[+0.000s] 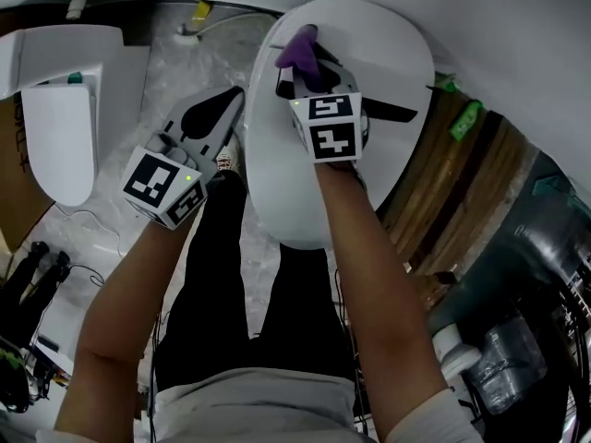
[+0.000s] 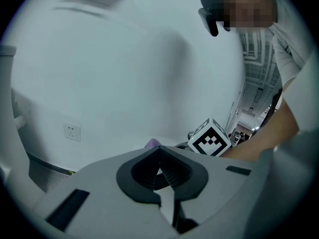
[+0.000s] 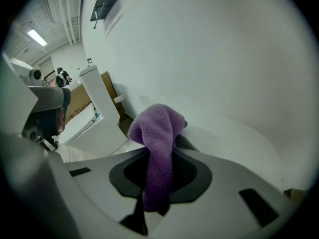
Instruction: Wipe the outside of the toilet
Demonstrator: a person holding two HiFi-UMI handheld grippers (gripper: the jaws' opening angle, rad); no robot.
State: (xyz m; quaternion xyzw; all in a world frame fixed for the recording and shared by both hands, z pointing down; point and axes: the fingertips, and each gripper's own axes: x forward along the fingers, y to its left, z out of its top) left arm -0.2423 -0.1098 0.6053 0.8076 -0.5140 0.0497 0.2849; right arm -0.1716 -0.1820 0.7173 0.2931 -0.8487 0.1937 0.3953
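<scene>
The person's legs in black trousers (image 1: 217, 275) stand nearest, against the front of the white oval-lidded toilet (image 1: 392, 58). The left gripper (image 1: 233, 100) hangs beside the bowl's left flank; its own view shows the jaws drawn together on nothing. The right gripper (image 1: 301, 70) sits over the closed lid with a purple terry cloth (image 1: 298, 48) pinched between its jaws. Whether the cloth touches the lid I cannot tell. Only the left gripper view shows the white wall socket (image 2: 72, 131). The right gripper view shows the tall tank of a second white toilet (image 3: 97, 101) further off.
</scene>
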